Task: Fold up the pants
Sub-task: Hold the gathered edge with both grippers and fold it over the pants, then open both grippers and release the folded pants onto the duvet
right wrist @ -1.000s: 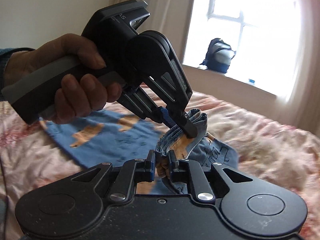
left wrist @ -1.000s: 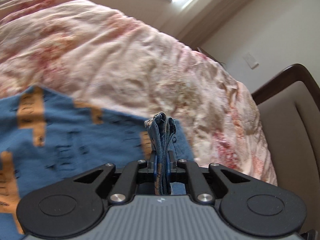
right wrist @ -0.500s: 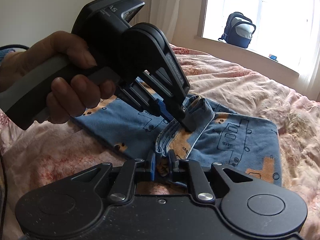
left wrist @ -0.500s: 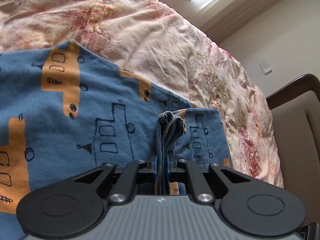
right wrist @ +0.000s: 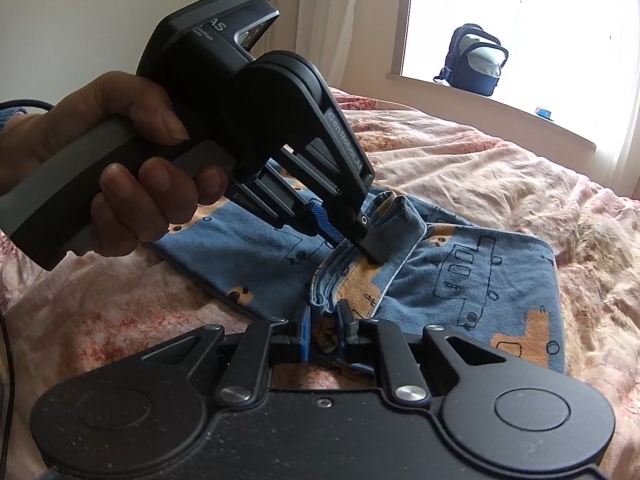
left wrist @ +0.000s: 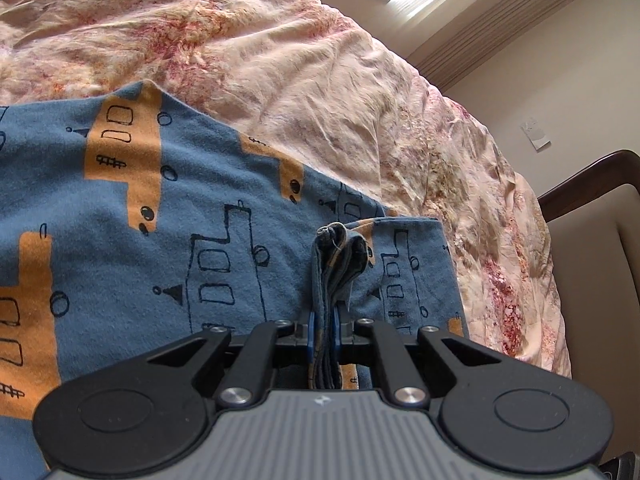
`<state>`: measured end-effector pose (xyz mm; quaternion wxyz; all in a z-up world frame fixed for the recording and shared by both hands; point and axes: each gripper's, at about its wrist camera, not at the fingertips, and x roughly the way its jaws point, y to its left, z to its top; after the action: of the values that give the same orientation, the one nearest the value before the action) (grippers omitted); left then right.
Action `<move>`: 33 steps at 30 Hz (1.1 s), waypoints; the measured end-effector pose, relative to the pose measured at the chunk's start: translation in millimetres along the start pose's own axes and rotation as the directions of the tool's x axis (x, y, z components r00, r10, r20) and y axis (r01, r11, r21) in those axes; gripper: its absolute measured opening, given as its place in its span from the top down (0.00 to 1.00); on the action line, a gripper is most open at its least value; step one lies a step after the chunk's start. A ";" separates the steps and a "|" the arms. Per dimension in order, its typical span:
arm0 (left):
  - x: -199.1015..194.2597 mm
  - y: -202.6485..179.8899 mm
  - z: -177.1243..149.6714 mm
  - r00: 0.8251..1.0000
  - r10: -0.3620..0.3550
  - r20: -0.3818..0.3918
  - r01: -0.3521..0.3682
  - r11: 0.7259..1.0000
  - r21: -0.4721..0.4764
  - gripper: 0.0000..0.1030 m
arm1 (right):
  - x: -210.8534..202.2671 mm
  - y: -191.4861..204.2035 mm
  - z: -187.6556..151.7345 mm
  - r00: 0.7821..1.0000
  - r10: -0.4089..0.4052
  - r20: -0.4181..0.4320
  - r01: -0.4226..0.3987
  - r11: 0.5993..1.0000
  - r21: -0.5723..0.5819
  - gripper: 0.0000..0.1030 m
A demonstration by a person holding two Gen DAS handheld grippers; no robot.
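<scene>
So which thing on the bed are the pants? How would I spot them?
Look at the big bed with the crumpled pink flowery cover. Lying on it is a flat blue cloth, the pants, pinched by the left gripper and the right gripper. Only they are blue, with orange patches and black drawings.

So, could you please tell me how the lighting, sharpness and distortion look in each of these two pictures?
Left wrist view: even daylight, sharp on the pants and bedspread, with fisheye bending at the edges. Right wrist view: the window is blown out white, leaving the hand and left gripper dark against it; the backpack stays readable.
</scene>
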<state>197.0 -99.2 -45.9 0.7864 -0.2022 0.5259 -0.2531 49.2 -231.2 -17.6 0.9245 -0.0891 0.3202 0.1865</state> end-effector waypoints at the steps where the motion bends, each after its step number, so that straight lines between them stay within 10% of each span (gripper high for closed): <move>1: -0.4 -0.6 0.0 1.000 0.002 0.000 -0.002 1.000 0.003 0.91 | -0.2 0.2 0.1 1.000 -0.001 0.000 0.001 1.000 0.001 0.86; 18: -46.8 -14.6 16.9 0.998 -0.055 0.029 0.055 0.998 0.019 0.91 | -33.7 9.8 19.8 0.993 -0.035 0.110 0.031 0.999 0.035 0.87; 33: -96.7 68.6 7.4 0.995 0.089 0.044 -0.085 0.992 -0.090 0.91 | 6.4 71.4 45.8 0.978 0.188 0.094 -0.173 0.974 -0.148 0.86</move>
<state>185.8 14.4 -13.2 0.7995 -0.2197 0.5257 -0.1903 50.7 -151.1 10.8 0.9112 -0.1138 0.2628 0.2962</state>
